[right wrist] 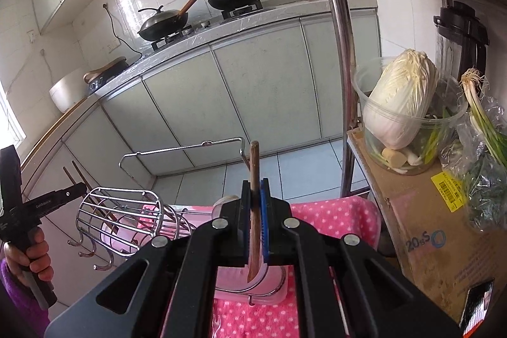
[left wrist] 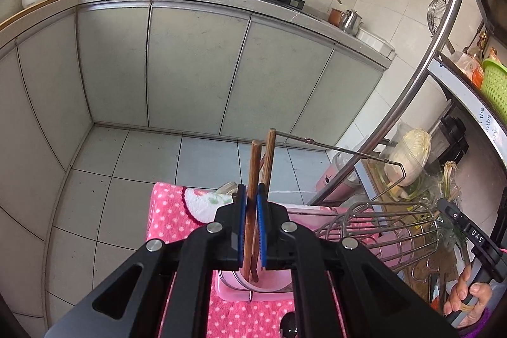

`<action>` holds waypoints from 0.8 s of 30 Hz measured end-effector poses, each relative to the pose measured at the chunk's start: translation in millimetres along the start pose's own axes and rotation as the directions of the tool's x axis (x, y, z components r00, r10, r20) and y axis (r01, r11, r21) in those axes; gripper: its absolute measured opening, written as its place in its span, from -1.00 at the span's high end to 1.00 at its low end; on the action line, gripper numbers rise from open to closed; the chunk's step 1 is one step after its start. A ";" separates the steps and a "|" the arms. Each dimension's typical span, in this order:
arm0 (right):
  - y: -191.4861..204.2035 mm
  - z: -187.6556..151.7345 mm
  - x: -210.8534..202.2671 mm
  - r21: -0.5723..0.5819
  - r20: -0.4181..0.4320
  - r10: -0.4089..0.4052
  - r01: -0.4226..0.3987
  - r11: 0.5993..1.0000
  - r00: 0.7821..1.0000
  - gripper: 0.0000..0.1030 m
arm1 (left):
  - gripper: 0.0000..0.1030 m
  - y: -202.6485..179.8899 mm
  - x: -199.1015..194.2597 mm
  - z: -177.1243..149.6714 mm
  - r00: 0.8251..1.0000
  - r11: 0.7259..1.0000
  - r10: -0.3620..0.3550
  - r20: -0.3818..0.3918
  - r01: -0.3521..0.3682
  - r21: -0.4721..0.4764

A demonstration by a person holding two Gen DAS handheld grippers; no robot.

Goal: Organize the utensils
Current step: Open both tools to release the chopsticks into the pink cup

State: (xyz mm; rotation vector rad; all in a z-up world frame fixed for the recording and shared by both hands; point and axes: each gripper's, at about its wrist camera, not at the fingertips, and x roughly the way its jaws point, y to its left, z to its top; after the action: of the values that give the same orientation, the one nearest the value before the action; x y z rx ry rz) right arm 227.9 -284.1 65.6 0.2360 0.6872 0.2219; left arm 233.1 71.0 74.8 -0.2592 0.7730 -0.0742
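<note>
Left wrist view: my left gripper (left wrist: 252, 205) is clenched on two brown wooden chopsticks (left wrist: 257, 176), tips over the pink plastic holder (left wrist: 253, 285); my right gripper (right wrist: 255, 205) clamps one wooden chopstick (right wrist: 254, 179). Risk: the loose pair could scissor and catch the farther chrome wire rack (left wrist: 380, 230)

hidden: chopsticks (left wrist: 253, 173) lower ends behind left tool (left wrist: 252, 220) | spoon (left wrist: 286, 327) cut off by frame edge
</note>
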 end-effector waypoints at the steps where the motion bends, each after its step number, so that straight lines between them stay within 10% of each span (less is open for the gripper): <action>1: -0.9 -0.3 0.4 0.013 -0.002 0.004 -0.004 1.000 1.000 0.89 | 0.88 -0.4 1.8 -1.4 1.000 1.000 0.000 -0.009 0.000 -0.002; 9: 0.4 0.6 0.4 0.011 -0.024 0.010 -0.010 1.000 1.000 0.28 | 0.58 4.2 -1.6 -5.3 0.999 0.998 -0.043 -0.010 0.042 -0.040; 24: 12.8 -2.7 -48.7 -0.043 0.061 -0.012 0.014 0.999 0.998 0.26 | 0.34 13.8 -59.7 -1.5 0.994 0.999 -0.029 0.108 0.034 -0.043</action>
State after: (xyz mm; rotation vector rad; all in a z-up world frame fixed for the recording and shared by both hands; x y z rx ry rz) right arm 187.9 -285.1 96.4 0.1963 0.6234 0.2162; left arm 189.0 93.6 110.8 -0.3153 0.6644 -0.0725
